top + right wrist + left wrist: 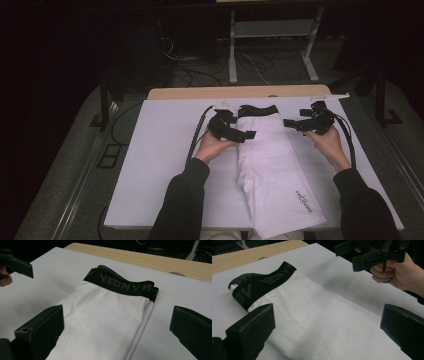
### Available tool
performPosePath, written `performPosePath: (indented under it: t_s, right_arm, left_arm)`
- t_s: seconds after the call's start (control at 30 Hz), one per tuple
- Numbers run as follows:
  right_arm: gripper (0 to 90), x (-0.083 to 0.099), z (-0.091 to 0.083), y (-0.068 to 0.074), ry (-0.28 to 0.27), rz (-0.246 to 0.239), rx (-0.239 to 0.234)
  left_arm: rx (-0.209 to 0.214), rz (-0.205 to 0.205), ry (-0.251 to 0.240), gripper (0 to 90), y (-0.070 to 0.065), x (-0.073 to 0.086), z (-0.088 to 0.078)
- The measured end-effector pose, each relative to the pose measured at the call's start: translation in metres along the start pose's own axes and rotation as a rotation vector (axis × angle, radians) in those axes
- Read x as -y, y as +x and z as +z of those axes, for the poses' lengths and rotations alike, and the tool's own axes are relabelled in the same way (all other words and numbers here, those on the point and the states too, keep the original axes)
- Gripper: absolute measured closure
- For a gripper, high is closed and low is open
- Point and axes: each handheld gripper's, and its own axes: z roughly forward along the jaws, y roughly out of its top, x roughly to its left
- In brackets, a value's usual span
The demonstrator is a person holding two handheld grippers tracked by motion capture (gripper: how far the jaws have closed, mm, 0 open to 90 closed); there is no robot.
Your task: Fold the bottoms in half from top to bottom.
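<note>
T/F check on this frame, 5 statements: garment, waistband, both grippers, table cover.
1. The white garment lies folded lengthwise on the white table cover. True.
2. Its black waistband is at the end nearest the person. False: the waistband is at the far end, and the near end hangs past the table's near edge.
3. The left gripper is clamped on the fabric. False: its jaws stand wide apart in the left gripper view, over the garment, gripping nothing.
4. The right gripper is open and holds nothing. True.
5. The waistband is plain, without lettering. False: grey letters run along it, seen in both gripper views.
</note>
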Motion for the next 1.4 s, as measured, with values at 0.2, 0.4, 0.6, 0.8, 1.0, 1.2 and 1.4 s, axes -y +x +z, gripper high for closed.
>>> performPosePath:
  t_s: [0.2,0.4,0.6,0.8,1.0,1.2,1.4]
  right_arm:
    - [0.0,0.002,0.000,0.001,0.008,-0.002,0.002]
    - [0.0,0.005,0.000,-0.002,0.019,0.007,0.003]
    - [0.0,0.006,0.001,-0.004,0.026,0.017,0.001]
    - [0.0,0.007,0.004,-0.005,0.037,0.018,-0.001]
    - [0.0,0.009,0.009,-0.006,0.053,0.026,-0.003]
    - [0.0,0.011,0.017,-0.010,0.087,0.045,-0.003]
    - [0.0,0.009,0.025,-0.015,0.115,0.067,-0.006]
  left_arm:
    - [-0.010,-0.018,0.005,0.0,0.010,0.000,0.002]
    - [-0.031,-0.043,0.018,0.0,0.023,0.000,0.008]
    - [-0.043,-0.076,0.032,0.0,0.034,0.000,0.015]
    - [-0.051,-0.098,0.040,0.0,0.044,-0.002,0.021]
    - [-0.051,-0.117,0.056,0.0,0.051,-0.002,0.028]
    - [-0.048,-0.152,0.060,0.0,0.059,0.000,0.036]
    - [-0.050,-0.182,0.074,0.0,0.067,0.006,0.039]
